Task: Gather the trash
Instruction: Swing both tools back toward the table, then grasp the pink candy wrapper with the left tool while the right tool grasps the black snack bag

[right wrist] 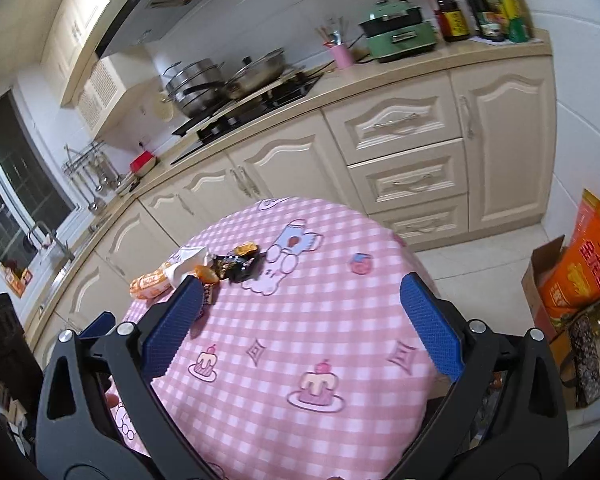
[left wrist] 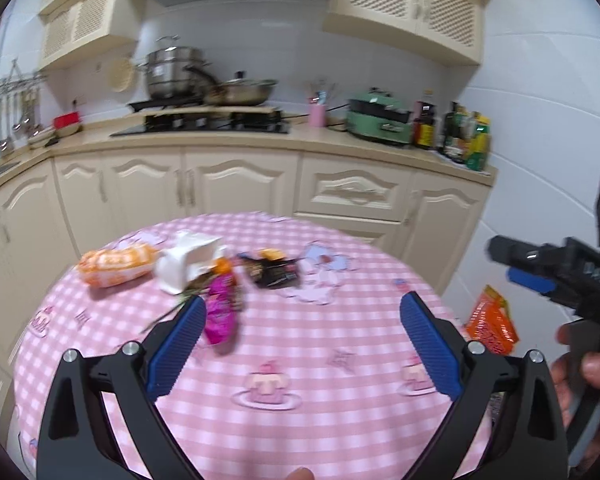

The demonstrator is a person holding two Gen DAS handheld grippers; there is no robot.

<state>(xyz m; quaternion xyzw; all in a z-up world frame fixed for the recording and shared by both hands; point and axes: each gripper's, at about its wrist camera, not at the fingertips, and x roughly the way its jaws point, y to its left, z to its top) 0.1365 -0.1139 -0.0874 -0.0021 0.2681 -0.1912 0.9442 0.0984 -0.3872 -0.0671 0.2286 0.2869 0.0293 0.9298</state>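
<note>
Trash lies at the far left of a round table with a pink checked cloth point(left wrist: 300, 340): an orange snack bag point(left wrist: 116, 266), a white crumpled carton point(left wrist: 188, 260), a magenta wrapper point(left wrist: 220, 308), a dark wrapper point(left wrist: 276, 274) and a small orange wrapper point(left wrist: 272, 255). My left gripper point(left wrist: 300, 312) is open and empty above the table, its left finger beside the magenta wrapper. My right gripper point(right wrist: 300, 300) is open and empty over the table, and also shows in the left wrist view point(left wrist: 540, 264) off the right edge. The trash shows in the right wrist view too: the orange bag point(right wrist: 150, 284) and the dark wrapper point(right wrist: 238, 268).
Cream kitchen cabinets point(left wrist: 240, 184) and a counter with a stove and pots point(left wrist: 204, 116), a green cooker point(left wrist: 380, 120) and bottles point(left wrist: 460, 136) stand behind the table. On the floor at the right sit an orange bag in a cardboard box point(right wrist: 580, 264) and a patterned bag point(right wrist: 588, 360).
</note>
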